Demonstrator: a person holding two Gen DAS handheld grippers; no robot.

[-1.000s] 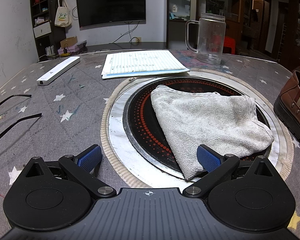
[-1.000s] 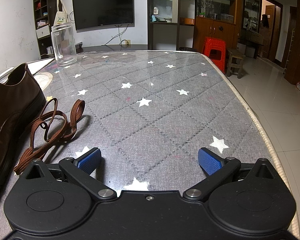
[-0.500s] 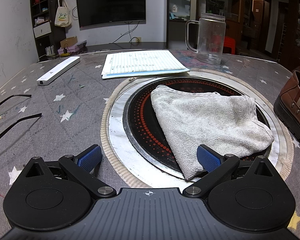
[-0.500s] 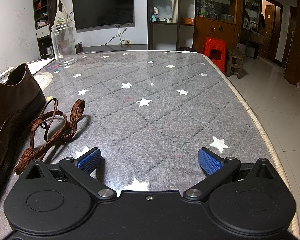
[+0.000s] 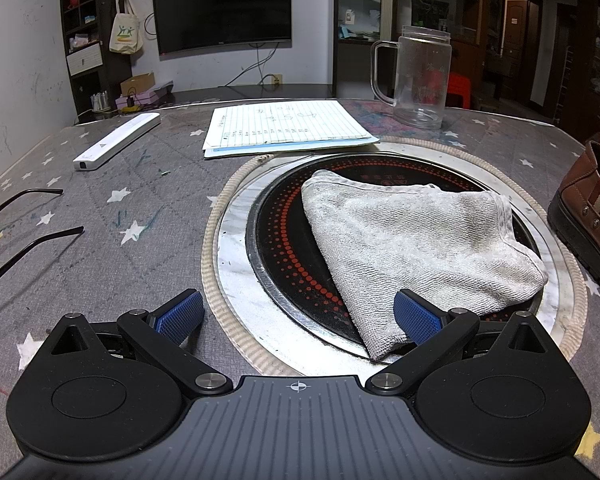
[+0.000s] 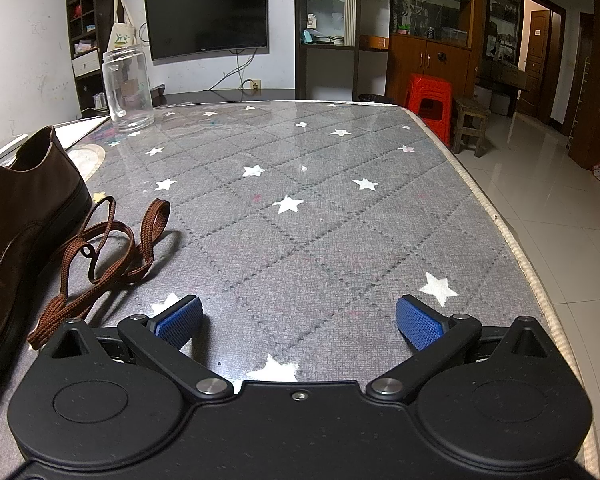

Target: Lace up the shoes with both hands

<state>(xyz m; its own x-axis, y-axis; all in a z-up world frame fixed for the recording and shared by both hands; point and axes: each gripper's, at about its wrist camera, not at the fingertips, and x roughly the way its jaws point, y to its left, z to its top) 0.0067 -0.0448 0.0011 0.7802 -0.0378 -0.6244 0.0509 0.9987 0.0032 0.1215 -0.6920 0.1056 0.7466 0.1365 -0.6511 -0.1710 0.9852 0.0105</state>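
— What does your left wrist view give you that the right one doesn't?

— Your left gripper [image 5: 298, 314] sits low over a round black cooktop [image 5: 284, 240] with rings of orange dots, set in a pale ring on the star-printed grey tablecloth [image 5: 140, 208]. A grey towel [image 5: 412, 240] lies folded on it, its near corner just beside your right-hand blue pad. Beyond it lie a lined sheet of paper [image 5: 288, 126] and a white bar-shaped device [image 5: 118, 146]; two thin black glasses arms [image 5: 28, 236] come in from the left edge. Only the heel end of the brown shoe [image 5: 592, 208] shows, at the far right, with a striped band on it.

— And the right wrist view?

— That one has the lace. The brown shoe [image 6: 24, 224] stands at the left edge, and the brown shoelace [image 6: 104, 252] lies loose in loops on the cloth just beside its sole, near your right gripper [image 6: 300, 322]. The lace is not in either gripper.

— The jaws?

— Both pairs are spread wide with nothing between them.

— Anything readable?

— The paper carries handwriting, too small to read. The clear plastic mug [image 5: 418, 76] has faint print on it and the hanging tote bag [image 5: 125, 34] a logo, neither legible. In the right view the mug [image 6: 127, 88] shows no print.
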